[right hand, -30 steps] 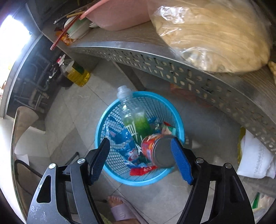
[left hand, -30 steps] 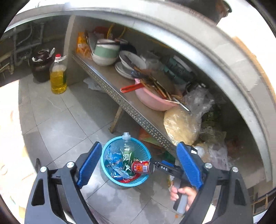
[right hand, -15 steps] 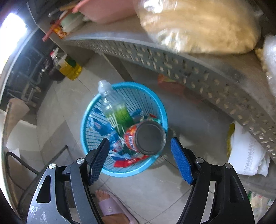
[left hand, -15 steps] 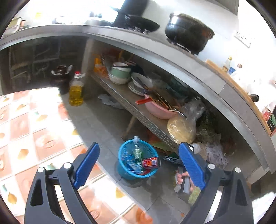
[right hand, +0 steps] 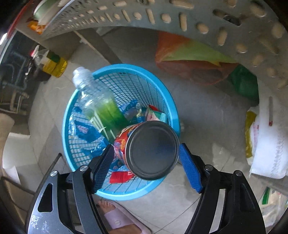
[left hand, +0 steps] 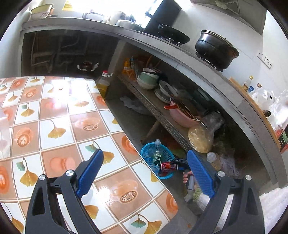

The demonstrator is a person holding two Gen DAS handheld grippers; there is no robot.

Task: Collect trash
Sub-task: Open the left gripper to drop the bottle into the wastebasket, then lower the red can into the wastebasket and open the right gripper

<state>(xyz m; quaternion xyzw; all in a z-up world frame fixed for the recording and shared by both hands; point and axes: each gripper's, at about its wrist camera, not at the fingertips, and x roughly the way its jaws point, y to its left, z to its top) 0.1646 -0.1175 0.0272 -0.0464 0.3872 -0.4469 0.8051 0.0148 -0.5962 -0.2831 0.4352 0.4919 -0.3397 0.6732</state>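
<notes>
The right gripper (right hand: pixel 146 162) fills the lower half of the frame, its 2 blue-padded fingers (right hand: pixel 189 170) set either side of a red can (right hand: pixel 149 149) seen end-on; the right pad shows a sliver of gap, and contact at the left pad cannot be told. Behind the can, at centre, a blue mesh basket (right hand: pixel 162 93) on the grey tiled floor (right hand: pixel 207 111) holds a clear bottle (right hand: pixel 99 102) of green liquid and crumpled blue wrappers (right hand: pixel 84 131). A perforated metal shelf edge (right hand: pixel 180 16) arcs along the top, and a foot in a pink slipper (right hand: pixel 118 217) shows at the bottom.
</notes>
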